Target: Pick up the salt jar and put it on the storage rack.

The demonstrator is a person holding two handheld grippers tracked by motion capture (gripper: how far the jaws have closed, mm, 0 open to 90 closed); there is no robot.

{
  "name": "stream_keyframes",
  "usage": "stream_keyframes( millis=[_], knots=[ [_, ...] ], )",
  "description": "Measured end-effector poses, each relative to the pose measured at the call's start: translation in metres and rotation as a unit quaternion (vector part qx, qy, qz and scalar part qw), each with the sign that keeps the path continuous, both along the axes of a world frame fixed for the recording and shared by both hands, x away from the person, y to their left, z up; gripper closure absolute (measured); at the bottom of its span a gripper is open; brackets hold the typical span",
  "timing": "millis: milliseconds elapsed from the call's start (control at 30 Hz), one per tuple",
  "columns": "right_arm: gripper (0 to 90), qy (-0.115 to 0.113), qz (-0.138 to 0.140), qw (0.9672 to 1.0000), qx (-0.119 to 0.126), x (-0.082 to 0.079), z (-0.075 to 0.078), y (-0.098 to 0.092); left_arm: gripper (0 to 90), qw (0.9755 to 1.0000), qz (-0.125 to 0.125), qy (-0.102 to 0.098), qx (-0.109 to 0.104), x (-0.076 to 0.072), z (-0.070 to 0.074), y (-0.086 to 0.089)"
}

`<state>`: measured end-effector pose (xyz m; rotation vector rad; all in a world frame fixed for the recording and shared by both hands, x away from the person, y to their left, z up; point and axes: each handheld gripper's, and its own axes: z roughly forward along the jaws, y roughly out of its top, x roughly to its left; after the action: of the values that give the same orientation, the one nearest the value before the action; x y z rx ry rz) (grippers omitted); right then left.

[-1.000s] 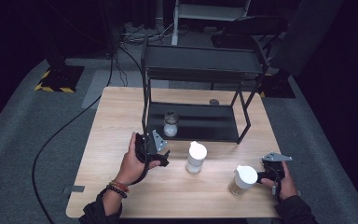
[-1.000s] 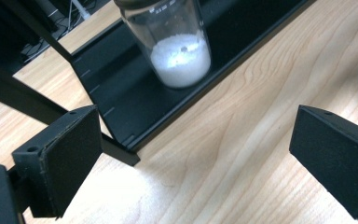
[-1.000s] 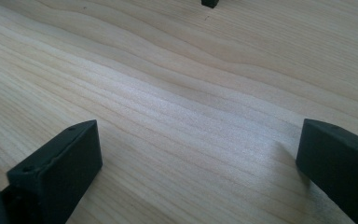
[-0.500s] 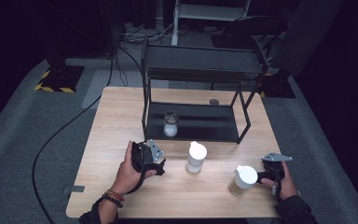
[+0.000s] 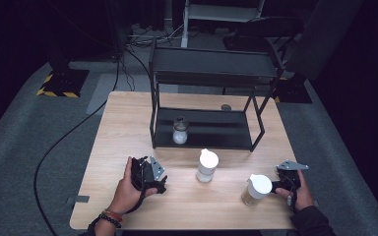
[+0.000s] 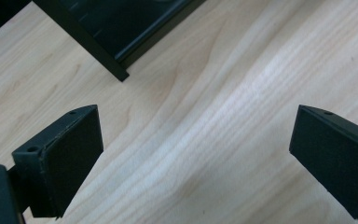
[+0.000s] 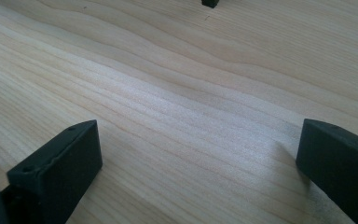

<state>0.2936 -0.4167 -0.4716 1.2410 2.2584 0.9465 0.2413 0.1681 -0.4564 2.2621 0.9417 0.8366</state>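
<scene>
In the high view, the left hand-held gripper (image 5: 150, 176) lies low over the desk (image 5: 128, 128) at about 7 o'clock, near the front edge and well apart from everything, so it seems to be resting and not yet reaching. The first bottle (image 5: 206, 165), with a white cap, stands upright near the middle at 6 o'clock, in front of the rack (image 5: 206, 73). A small jar (image 5: 179, 131) stands on the lower shelf of the rack, at its left end. The second bottle (image 5: 256, 190) stands at 5 o'clock, just beside the right hand-held gripper (image 5: 284, 184), which points at it from the right; I judge this is the thing to be taken next. In the left gripper view the jaws are spread wide with only bare wood between them, and a rack foot (image 6: 119, 73) lies at 11 o'clock. In the right gripper view the jaws are also released and hold nothing.
</scene>
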Motion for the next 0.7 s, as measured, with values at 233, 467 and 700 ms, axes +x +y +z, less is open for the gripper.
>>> stream_keyframes(
  millis=[233,467,700],
  knots=[
    [0.0,0.000,0.000,1.0000,0.000,0.000,0.000,0.000,2.7,0.9999,0.003,0.011,-0.002,-0.006,-0.004,0.010],
    [0.0,0.000,0.001,1.0000,0.000,0.000,0.000,0.000,2.7,0.9997,0.011,0.018,-0.009,-0.011,-0.006,0.020],
    [0.0,0.000,0.002,1.0000,0.000,0.000,0.000,-0.001,2.7,0.9990,0.019,0.036,-0.017,-0.013,-0.009,0.032]
  ],
)
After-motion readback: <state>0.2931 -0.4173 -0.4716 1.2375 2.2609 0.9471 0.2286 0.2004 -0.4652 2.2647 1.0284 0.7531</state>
